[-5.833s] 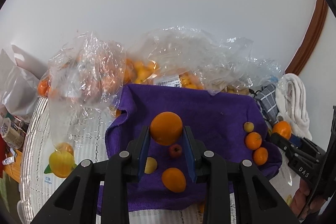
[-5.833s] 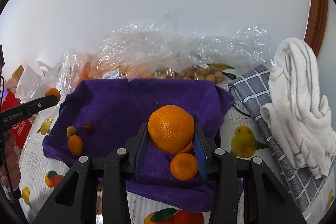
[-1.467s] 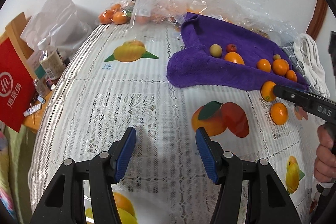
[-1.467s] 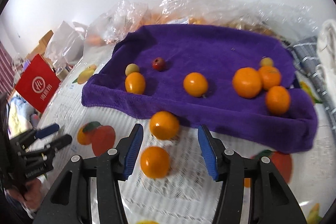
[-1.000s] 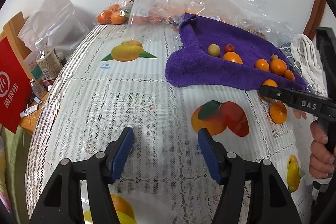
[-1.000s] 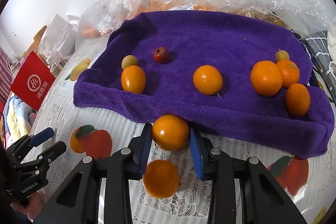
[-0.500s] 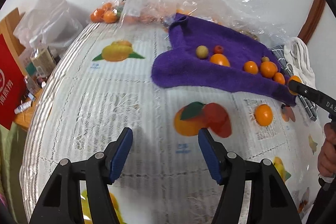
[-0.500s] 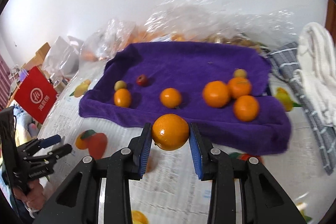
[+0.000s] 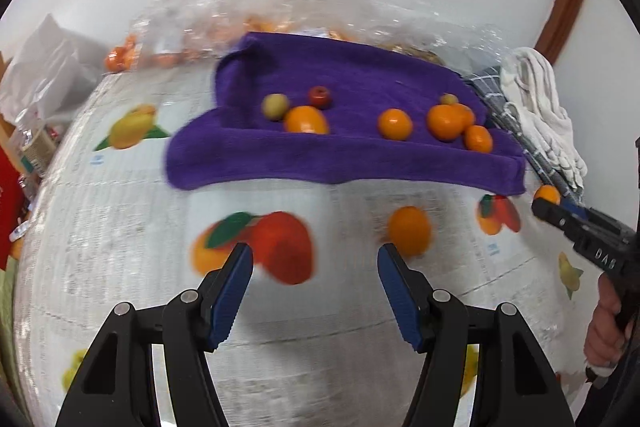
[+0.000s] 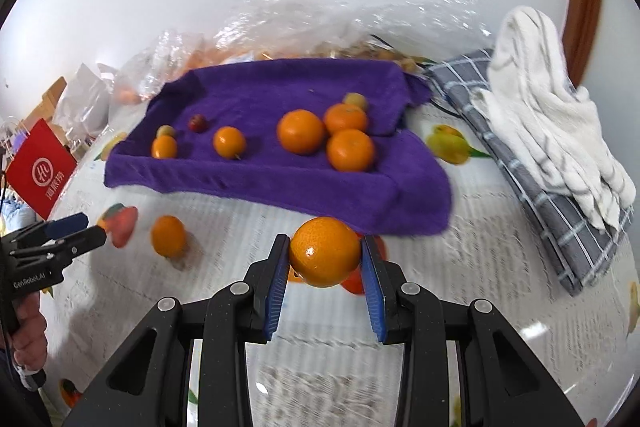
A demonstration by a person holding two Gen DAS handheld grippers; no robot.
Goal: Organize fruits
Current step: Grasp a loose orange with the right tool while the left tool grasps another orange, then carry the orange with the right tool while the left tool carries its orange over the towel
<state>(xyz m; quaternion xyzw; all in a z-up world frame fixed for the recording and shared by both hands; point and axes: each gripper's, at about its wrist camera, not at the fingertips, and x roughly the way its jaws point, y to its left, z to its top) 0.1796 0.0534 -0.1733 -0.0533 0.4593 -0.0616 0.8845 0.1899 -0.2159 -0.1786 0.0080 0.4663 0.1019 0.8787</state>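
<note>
Orange (image 10: pixel 325 251) pinched between the right tongs (image 10: pixel 325 259), lifted above the counter (image 10: pixel 460 267), just short of the purple towel (image 10: pixel 280 183) edge at 12 o'clock. Seven fruits already on the towel. One loose orange (image 9: pixel 410 230) left on the counter, near the left tongs (image 9: pixel 316 267), spread and empty, at their 1 o'clock. Probably close to finished: two oranges still to place.
</note>
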